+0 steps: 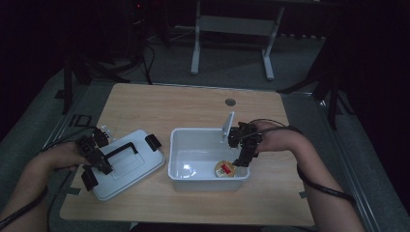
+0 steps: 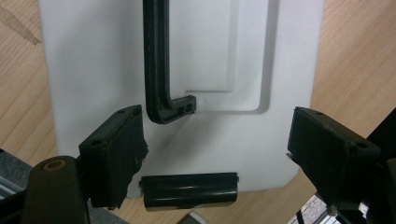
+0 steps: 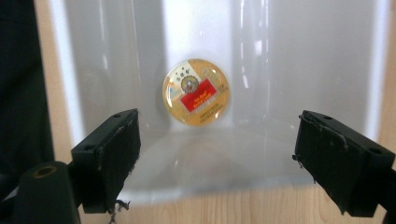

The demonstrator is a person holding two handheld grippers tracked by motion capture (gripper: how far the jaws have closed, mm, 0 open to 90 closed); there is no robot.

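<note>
A white plastic bin (image 1: 179,150) stands in the middle of the table. A small round golden tin (image 1: 226,169) with a red label lies on the bin's floor near its front right corner; the same tin (image 3: 196,92) lies ahead of my right gripper. My right gripper (image 1: 241,162) hangs over the bin above the tin, open, with nothing between its jaws (image 3: 215,154). The bin's white lid (image 1: 130,162) with a black handle (image 2: 161,70) lies flat to the left. My left gripper (image 1: 96,162) rests over the lid's near end, open and empty (image 2: 215,158).
A black latch clip (image 2: 189,189) sits at the lid's near edge, another black latch clip (image 1: 153,141) at its far end. A round grommet hole (image 1: 230,102) marks the table's far side. The table's edges drop to a grey floor with a metal frame (image 1: 232,43) behind.
</note>
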